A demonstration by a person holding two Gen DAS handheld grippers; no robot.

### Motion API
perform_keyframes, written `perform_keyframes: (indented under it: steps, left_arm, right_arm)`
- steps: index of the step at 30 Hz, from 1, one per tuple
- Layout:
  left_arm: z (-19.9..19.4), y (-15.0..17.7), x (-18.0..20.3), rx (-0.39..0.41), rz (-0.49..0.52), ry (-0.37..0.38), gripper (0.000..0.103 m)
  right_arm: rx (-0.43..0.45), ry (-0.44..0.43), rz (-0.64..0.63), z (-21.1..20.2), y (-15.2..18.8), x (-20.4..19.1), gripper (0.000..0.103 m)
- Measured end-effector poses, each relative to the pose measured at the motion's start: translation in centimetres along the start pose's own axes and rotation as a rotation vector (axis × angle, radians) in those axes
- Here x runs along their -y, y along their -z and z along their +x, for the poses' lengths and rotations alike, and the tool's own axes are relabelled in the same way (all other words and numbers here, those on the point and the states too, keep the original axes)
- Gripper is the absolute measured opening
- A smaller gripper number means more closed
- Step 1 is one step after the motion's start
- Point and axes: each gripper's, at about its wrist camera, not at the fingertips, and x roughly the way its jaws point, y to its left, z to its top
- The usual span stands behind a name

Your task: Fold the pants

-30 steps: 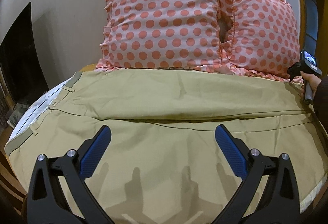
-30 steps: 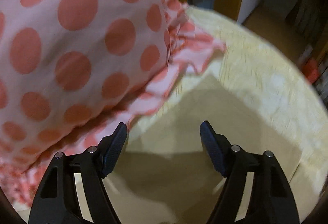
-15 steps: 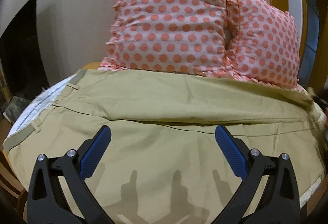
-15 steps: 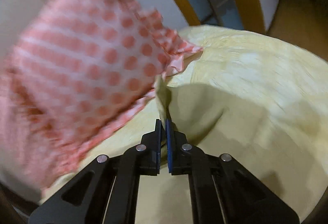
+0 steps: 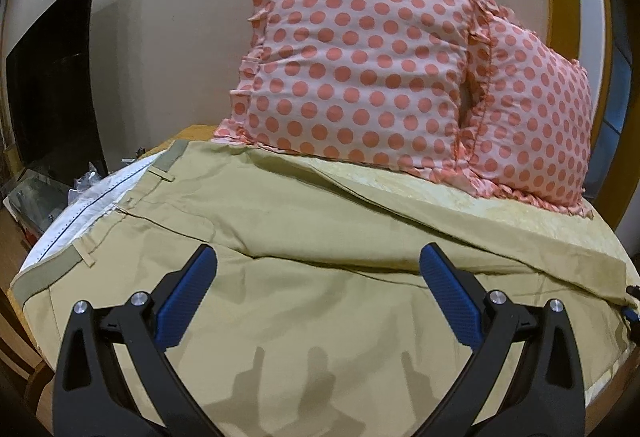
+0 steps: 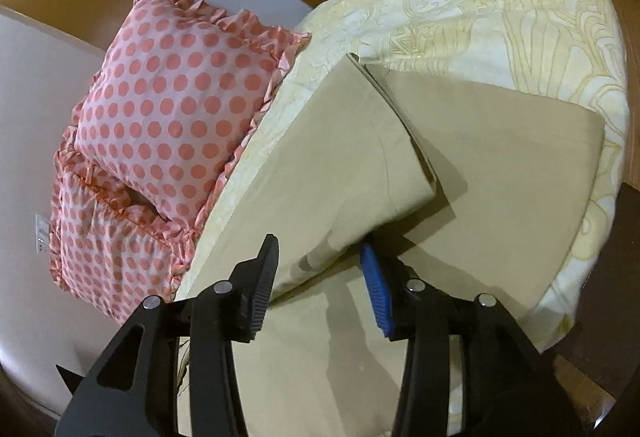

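Khaki pants (image 5: 312, 237) lie spread across the bed, waistband at the left, legs running right. One leg (image 6: 352, 157) lies folded over onto the other leg (image 6: 500, 177), its cuff near the bed's far end. My left gripper (image 5: 318, 289) is open and empty, hovering over the seat of the pants. My right gripper (image 6: 316, 285) is open just above the near edge of the folded-over leg, holding nothing. A bit of it shows at the right edge of the left wrist view (image 5: 632, 301).
Two pink polka-dot pillows (image 5: 360, 77) lean against the wall behind the pants, also in the right wrist view (image 6: 176, 109). A pale yellow patterned bedsheet (image 6: 500, 5) covers the bed. A dark screen (image 5: 52, 85) and clutter stand left of the bed.
My right gripper, shut on the leg cuff half a second ago, carried the leg over onto the other leg and has opened and let go. The left gripper stayed open, shifting slightly.
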Motion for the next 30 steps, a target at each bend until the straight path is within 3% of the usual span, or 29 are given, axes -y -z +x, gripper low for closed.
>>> perform_keyframes:
  steps: [2,3,4,6,8,11,17,21,23,24,25,27,30]
  left_arm:
    - [0.5,-0.7,-0.6,-0.004,-0.009,0.017,0.101]
    - [0.7,-1.0,-0.8,-0.006,-0.011,0.023,0.101]
    - [1.2,-1.5,-1.2,-0.011,-0.016,0.033,0.101]
    - [2.5,-2.5,-2.1,-0.037,-0.036,0.070,0.101]
    - [4.0,-3.6,-3.2,-0.065,-0.078,0.084,0.101]
    - [7.0,-4.8,-4.6,-0.125,-0.140,0.071,0.100]
    - [13.3,-6.6,-5.6,-0.253,-0.230,0.057,0.092]
    - [16.7,-8.2,-5.4,-0.295,-0.228,-0.027,0.092]
    - [19.0,-8.4,-5.5,-0.349,-0.208,-0.081,0.062]
    - [19.8,-8.2,-5.9,-0.376,-0.199,-0.097,0.017]
    - [20.0,-7.9,-6.4,-0.394,-0.215,-0.079,0.007]
    - [17.8,-7.2,-8.2,-0.353,-0.296,-0.014,0.006]
    - [10.8,-5.7,-9.4,-0.250,-0.298,0.023,0.006]
  right_arm:
    - [0.008,0.004,0.000,0.3,-0.1,0.2,0.044]
    - [0.019,0.013,-0.020,0.8,-0.3,0.0,0.035]
    - [0.024,0.018,-0.050,1.2,-0.6,0.0,0.002]
    - [0.053,-0.049,-0.061,0.7,-1.4,0.4,0.001]
    - [0.135,-0.108,-0.090,-1.7,-1.8,0.3,0.001]
    - [0.194,-0.124,-0.145,-3.9,-1.9,-0.4,0.001]
    - [0.188,-0.148,-0.134,-4.1,-2.3,-0.1,0.001]
    - [0.180,-0.141,-0.141,-3.7,-2.3,0.0,0.001]
    - [0.179,-0.143,-0.150,-3.7,-2.3,-0.1,0.001]
    - [0.178,-0.146,-0.153,-3.7,-2.3,-0.2,0.001]
    - [0.176,-0.154,-0.154,-3.8,-2.4,-0.2,0.001]
    - [0.181,-0.177,-0.165,-4.6,-2.4,-0.3,0.001]
    - [0.206,-0.185,-0.177,-6.1,-2.3,0.0,0.001]
